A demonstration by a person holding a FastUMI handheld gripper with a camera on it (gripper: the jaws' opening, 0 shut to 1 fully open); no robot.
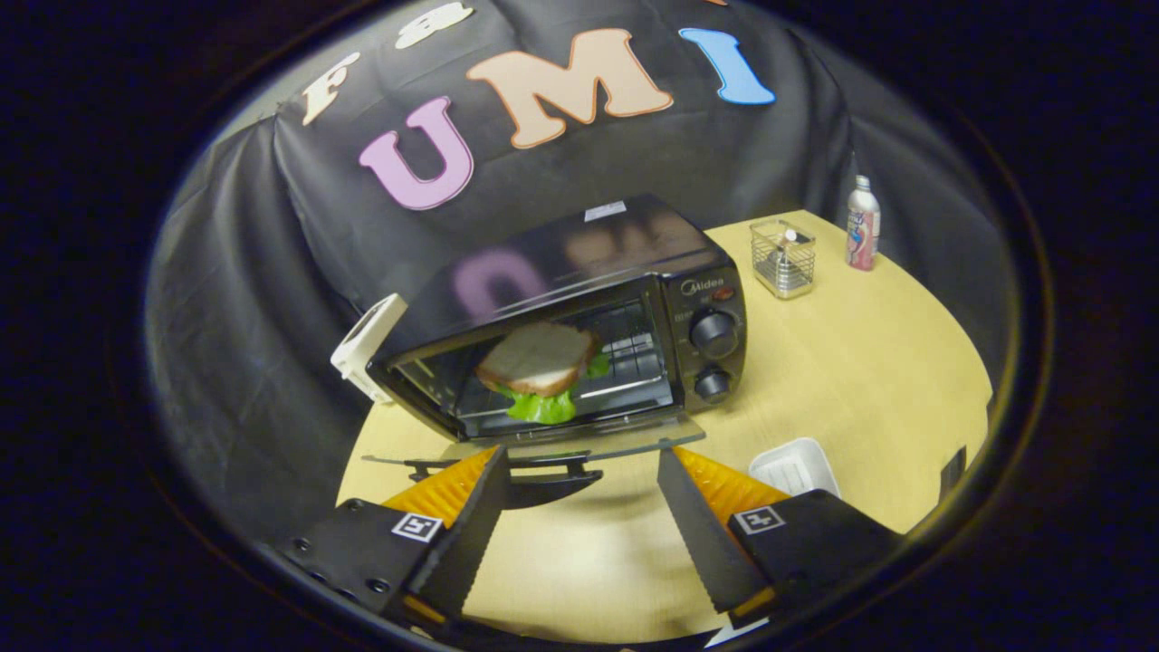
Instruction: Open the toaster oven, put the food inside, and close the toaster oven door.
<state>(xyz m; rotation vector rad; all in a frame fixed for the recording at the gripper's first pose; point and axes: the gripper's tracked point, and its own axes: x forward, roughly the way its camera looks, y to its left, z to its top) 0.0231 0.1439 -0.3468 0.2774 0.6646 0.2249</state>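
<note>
On the bench (pixel 842 362), the toaster oven (pixel 579 317) is seen just ahead of the gripper (pixel 579 466), tilted in the fisheye view. Its glass door (pixel 579 441) is folded down flat toward the jaws, handle (pixel 507 473) lying between the 2 fingertips. The sandwich (pixel 541 367) (bread slice on top, lettuce hanging out below) is sitting inside the oven cavity on the rack, left of the 2 knobs (pixel 713 353). Jaws are spread wide, nothing gripped, neither finger touching the door as far as can be told. A white tray (pixel 795 466) is seen just beside the right finger. A wire basket (pixel 783 258) and a bottle (pixel 863 224) are placed well beyond the oven, near the cloth wall.
</note>
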